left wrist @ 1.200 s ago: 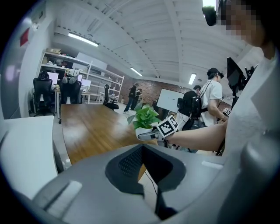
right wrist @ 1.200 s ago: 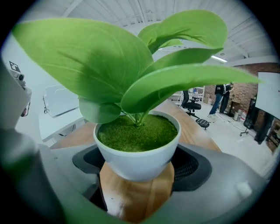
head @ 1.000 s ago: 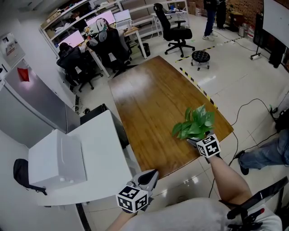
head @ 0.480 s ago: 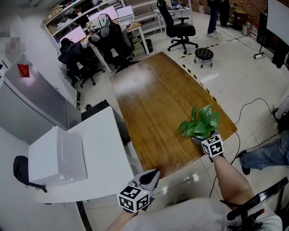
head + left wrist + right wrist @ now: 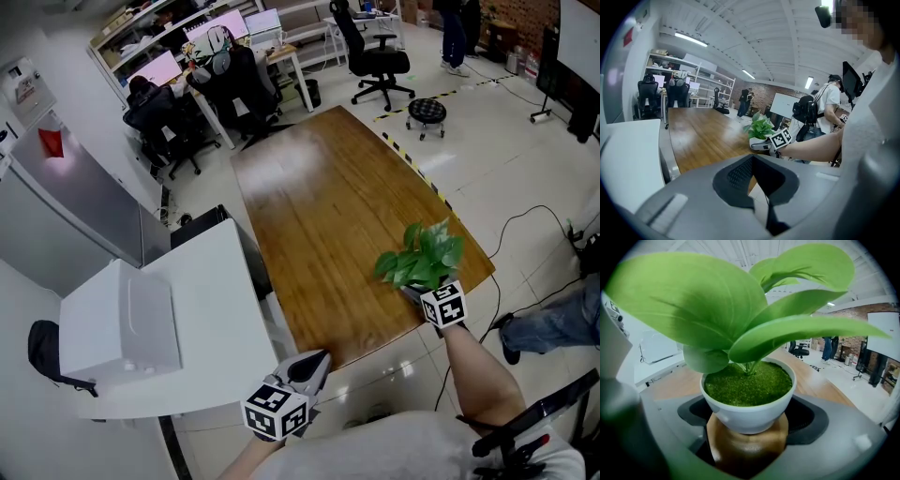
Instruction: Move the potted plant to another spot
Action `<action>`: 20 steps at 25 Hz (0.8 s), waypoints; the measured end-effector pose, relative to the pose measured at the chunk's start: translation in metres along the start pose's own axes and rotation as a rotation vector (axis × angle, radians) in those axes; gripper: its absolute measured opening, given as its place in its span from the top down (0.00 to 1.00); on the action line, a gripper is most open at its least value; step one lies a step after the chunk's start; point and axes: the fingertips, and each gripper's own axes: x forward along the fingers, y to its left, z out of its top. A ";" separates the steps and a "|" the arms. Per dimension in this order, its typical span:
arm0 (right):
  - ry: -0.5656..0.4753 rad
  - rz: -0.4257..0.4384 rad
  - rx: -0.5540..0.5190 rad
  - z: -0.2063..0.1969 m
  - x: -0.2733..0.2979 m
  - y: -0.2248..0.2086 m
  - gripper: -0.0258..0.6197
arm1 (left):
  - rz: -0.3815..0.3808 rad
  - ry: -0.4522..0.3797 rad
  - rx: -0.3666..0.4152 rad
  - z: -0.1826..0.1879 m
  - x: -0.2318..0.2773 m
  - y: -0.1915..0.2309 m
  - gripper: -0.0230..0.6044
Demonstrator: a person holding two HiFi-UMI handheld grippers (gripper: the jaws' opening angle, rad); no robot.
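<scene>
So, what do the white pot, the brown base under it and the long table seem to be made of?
Pot: likely glazed ceramic or plastic; smooth, white, slightly glossy.
Base: looks like varnished wood; brown with a shine.
Table: wood or wood veneer; visible grain, glossy reflection.

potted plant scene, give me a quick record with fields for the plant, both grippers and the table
potted plant: green leaves, white pot, near the front right corner of the wooden table
right gripper: closed on the sides of the white pot
left gripper: shut, empty, off the table beside the white desk
lifted or resting: cannot tell
</scene>
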 end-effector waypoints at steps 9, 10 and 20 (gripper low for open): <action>-0.017 0.026 -0.008 -0.005 -0.010 0.008 0.16 | 0.005 -0.003 -0.002 -0.002 0.001 -0.004 0.97; -0.019 0.028 -0.012 -0.005 -0.013 0.008 0.16 | 0.006 -0.005 -0.002 -0.002 0.001 -0.005 0.97; -0.052 0.095 -0.051 0.004 -0.077 0.023 0.15 | 0.044 -0.045 -0.029 -0.003 -0.010 -0.012 0.97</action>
